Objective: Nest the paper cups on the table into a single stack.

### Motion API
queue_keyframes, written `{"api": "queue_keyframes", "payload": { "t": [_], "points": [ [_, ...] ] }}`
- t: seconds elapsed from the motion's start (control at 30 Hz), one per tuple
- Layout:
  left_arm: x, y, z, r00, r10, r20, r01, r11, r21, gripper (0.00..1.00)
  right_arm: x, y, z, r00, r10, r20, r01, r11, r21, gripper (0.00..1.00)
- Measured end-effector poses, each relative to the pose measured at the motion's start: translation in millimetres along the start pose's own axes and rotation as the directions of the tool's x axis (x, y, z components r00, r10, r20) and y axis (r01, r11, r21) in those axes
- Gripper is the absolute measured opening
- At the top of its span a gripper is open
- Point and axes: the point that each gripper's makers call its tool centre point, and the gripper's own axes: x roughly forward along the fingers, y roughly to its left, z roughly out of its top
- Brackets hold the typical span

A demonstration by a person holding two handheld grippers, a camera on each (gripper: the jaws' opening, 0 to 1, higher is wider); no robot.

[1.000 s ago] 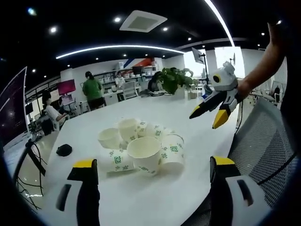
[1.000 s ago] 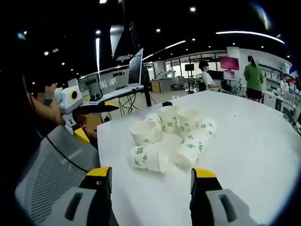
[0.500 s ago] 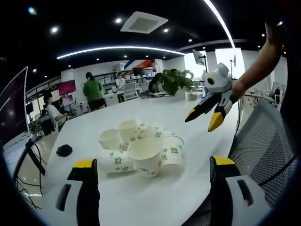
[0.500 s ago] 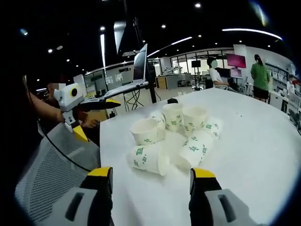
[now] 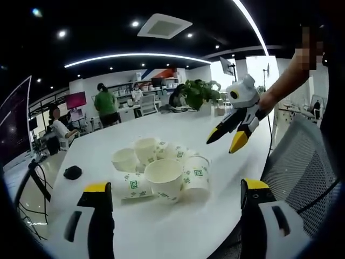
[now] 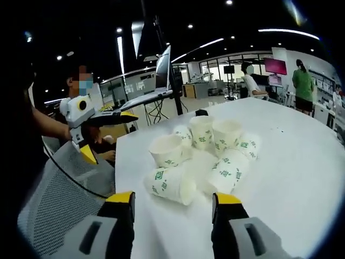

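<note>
Left gripper view: the paper cups (image 5: pixel 161 167) lay in a loose cluster on the white table (image 5: pixel 226 178), some upright and some tipped on their sides, touching one another. The left gripper (image 5: pixel 175 216) was held short of the cluster with its fingers (image 5: pixel 97 210) wide apart and empty. The right gripper (image 5: pixel 233 132) hung above the table to the far right of the cluster, its yellow-tipped fingers parted and holding nothing.

In the right gripper view, the cluster (image 6: pixel 202 154) sat just beyond that gripper's own spread fingers (image 6: pixel 229 216), and the left gripper (image 6: pixel 99 127) showed beyond the table edge, over a mesh chair (image 6: pixel 59 199).

The step in hand appeared to be the approach to a first cup. A sound method would be to take an upright cup at the cluster's near edge by its rim wall with light pressure, since thin paper likely crushes, and to steady a second cup with the other gripper before nesting.

The exact cup count could not be determined, because nearer cups hid those behind. Whether any cups were already nested was unclear.
</note>
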Motion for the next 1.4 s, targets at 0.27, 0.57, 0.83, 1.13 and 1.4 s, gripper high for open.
{"api": "queue_keyframes", "payload": {
  "t": [0.27,0.57,0.83,1.13,1.4],
  "points": [
    [0,-1.0,-1.2,1.0,-0.009,-0.006,0.009,1.0,-0.004,0.99,11,-3,1.1,1.0,0.022,0.003,-0.022,0.999,0.03,0.51],
    [1,-0.8,-1.3,1.0,-0.014,-0.005,0.014,1.0,-0.02,0.99,23,-6,-0.5,0.998,0.053,-0.026,-0.052,0.998,0.034,0.5],
    [2,-1.0,-4.1,1.0,-0.015,-0.017,0.015,1.0,-0.027,0.99,34,1,-6.5,0.993,0.113,-0.034,-0.11,0.989,0.095,0.49],
    [3,-3.3,-6.2,0.999,-0.023,-0.026,0.022,0.999,-0.031,0.99,39,4,-11.1,0.988,0.144,-0.048,-0.138,0.984,0.111,0.47],
    [4,-4.6,-8.2,0.999,-0.025,-0.037,0.024,0.999,-0.036,0.99,45,4,-12.8,0.983,0.175,-0.046,-0.167,0.975,0.146,0.45]
  ]
}}
